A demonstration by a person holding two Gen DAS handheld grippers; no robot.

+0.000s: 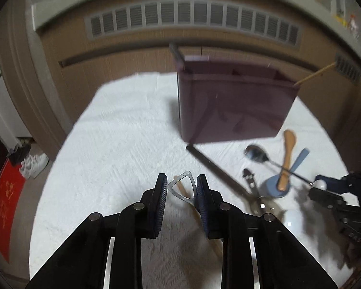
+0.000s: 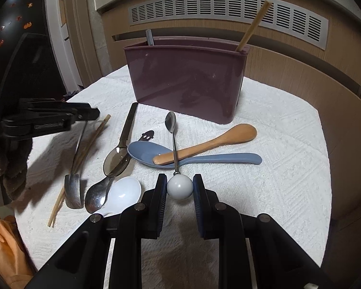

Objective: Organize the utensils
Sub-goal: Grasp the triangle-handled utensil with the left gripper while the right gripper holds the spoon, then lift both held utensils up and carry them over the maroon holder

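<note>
The left gripper [image 1: 181,192] holds the triangular metal handle end [image 1: 184,187] of a small shovel-shaped spoon [image 2: 72,190]. Its jaws are narrow and pressed on this handle, and the spoon hangs down from them above the white cloth on the table [image 1: 108,132]. The right gripper [image 2: 180,187] has its jaws narrow on the white ball [image 2: 180,187] at the end of a thin metal spoon [image 2: 172,130], which lies across the wooden spoon [image 2: 211,142] and the blue spoon [image 2: 195,157].

The purple holder [image 2: 187,82] stands at the far side of the table, with a chopstick [image 2: 252,24] and a grey handle [image 2: 149,38] already inside. Other spoons and loose chopsticks [image 2: 84,144] lie on the cloth in front of it.

The step in hand seems to be carrying the hanging spoon to the holder. To do it well, the left hand should lift until the bowl is above the rim, keep the spoon nearly vertical, lower it into a compartment, and only then release. The grip on the thin handle is small, so the spoon may swing or slip. The right hand should lift its spoon straight up, because it may drag the wooden spoon.
</note>
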